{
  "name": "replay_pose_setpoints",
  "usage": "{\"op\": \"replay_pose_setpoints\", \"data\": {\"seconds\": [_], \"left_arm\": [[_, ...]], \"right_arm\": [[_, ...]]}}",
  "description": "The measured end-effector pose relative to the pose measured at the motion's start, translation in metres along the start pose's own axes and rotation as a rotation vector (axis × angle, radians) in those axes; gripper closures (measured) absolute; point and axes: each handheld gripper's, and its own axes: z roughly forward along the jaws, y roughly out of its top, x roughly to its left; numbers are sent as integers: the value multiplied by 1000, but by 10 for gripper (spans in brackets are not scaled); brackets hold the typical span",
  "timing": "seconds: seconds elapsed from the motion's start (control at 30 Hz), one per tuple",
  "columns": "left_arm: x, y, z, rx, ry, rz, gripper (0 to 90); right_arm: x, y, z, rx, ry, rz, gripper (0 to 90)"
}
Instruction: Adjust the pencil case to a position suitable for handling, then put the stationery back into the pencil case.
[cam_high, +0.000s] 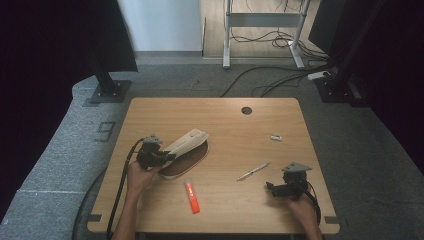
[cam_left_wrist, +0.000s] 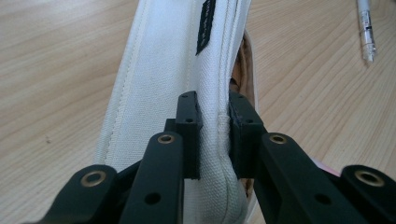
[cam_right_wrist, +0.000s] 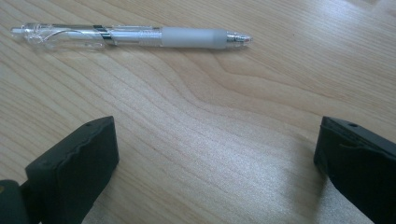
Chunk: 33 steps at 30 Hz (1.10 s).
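Note:
A white fabric pouch (cam_high: 187, 143) with a brown inside lies left of the table's middle, its upper flap lifted. My left gripper (cam_high: 167, 157) is shut on the near edge of that flap; in the left gripper view the jaws pinch the white canvas pouch (cam_left_wrist: 159, 70) at my gripper (cam_left_wrist: 215, 116). A clear pen (cam_high: 253, 171) lies right of centre. My right gripper (cam_high: 270, 189) rests near the front right edge, open and holding nothing. In the right gripper view the pen (cam_right_wrist: 130, 36) lies beyond my open gripper (cam_right_wrist: 217, 154), apart from it.
An orange-red stick (cam_high: 192, 196) lies near the front edge between the two hands. A small white item (cam_high: 276, 137) sits at the right, and a cable hole (cam_high: 246, 110) at the back of the wooden table (cam_high: 235, 135). The pen (cam_left_wrist: 366, 28) lies beyond the pouch.

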Motion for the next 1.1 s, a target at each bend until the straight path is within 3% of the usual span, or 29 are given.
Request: {"op": "replay_pose_setpoints", "data": {"seconds": [0.57, 1.1], "left_arm": [[-1, -4, -1, -17, -12, -3, 762], [-2, -5, -1, -20, -10, 0, 756]], "right_arm": [[0, 2, -2, 22, -10, 6, 19], [-9, 20, -8, -4, 12, -3, 0]]}}
